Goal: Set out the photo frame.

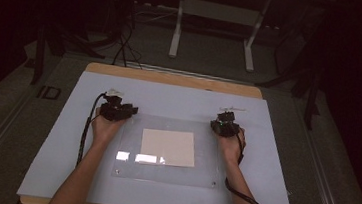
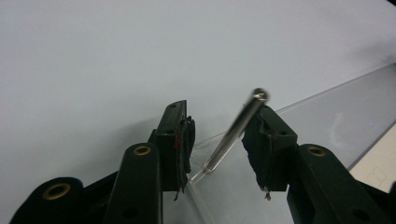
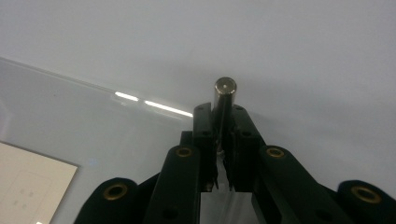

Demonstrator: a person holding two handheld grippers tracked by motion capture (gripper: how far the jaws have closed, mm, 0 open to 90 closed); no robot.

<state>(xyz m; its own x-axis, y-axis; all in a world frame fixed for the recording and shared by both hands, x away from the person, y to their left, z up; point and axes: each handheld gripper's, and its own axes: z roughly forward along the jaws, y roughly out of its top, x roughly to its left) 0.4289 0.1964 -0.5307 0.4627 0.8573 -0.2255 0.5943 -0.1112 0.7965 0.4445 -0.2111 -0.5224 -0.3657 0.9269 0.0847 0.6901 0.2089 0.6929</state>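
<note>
A clear acrylic sheet (image 1: 167, 173) lies on a pale blue mat (image 1: 169, 96), with a beige paper (image 1: 168, 147) at its middle. My left gripper (image 1: 118, 108) is at the sheet's far left corner. In the left gripper view it (image 2: 219, 119) stands open around a thin metal pin (image 2: 238, 126) that rises tilted from the sheet's corner (image 2: 327, 107) and leans by the right pad. My right gripper (image 1: 225, 122) is at the far right corner. In the right gripper view it (image 3: 219, 109) is shut on a short metal pin (image 3: 225, 88), beside the sheet's edge (image 3: 70, 107).
The mat covers a wooden table (image 1: 171, 78) whose edges show at the back and front. Behind it a white-legged desk frame (image 1: 215, 15) stands on the grey floor, with dark stands and cables to either side. Both forearms come in from the bottom.
</note>
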